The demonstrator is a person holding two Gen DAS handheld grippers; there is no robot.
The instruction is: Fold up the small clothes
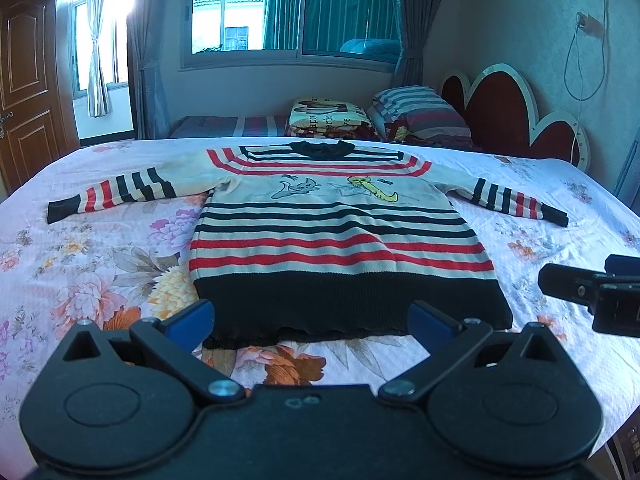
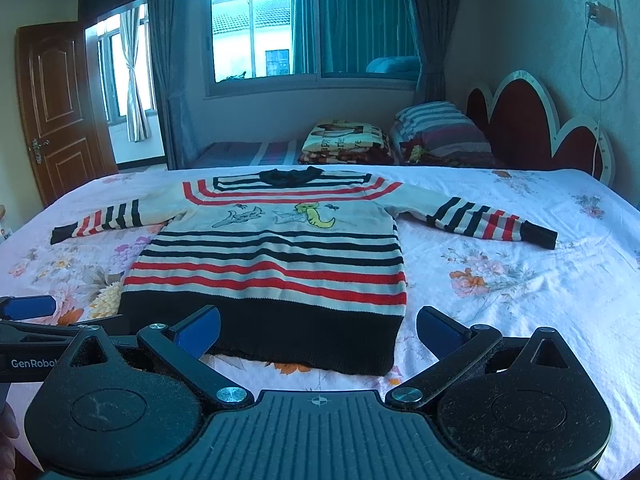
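A small striped sweater (image 1: 340, 236) in cream, red and black lies flat on the bed, front up, both sleeves spread out sideways and its black hem nearest me. The same sweater (image 2: 272, 264) fills the middle of the right wrist view. My left gripper (image 1: 312, 320) hovers open just before the hem, its blue fingertips (image 1: 192, 320) wide apart with nothing between them. Over the hem's right part my right gripper (image 2: 318, 330) is open too, and empty. Seen from the left wrist, the right gripper (image 1: 592, 292) sits at the right edge.
The bed (image 1: 80, 280) has a pale floral sheet. At its far end lie a folded blanket (image 1: 328, 116) and a striped pillow (image 1: 424, 112) by a red headboard (image 1: 512, 116). A window (image 1: 288, 8), curtains and a brown door (image 1: 24, 92) stand behind.
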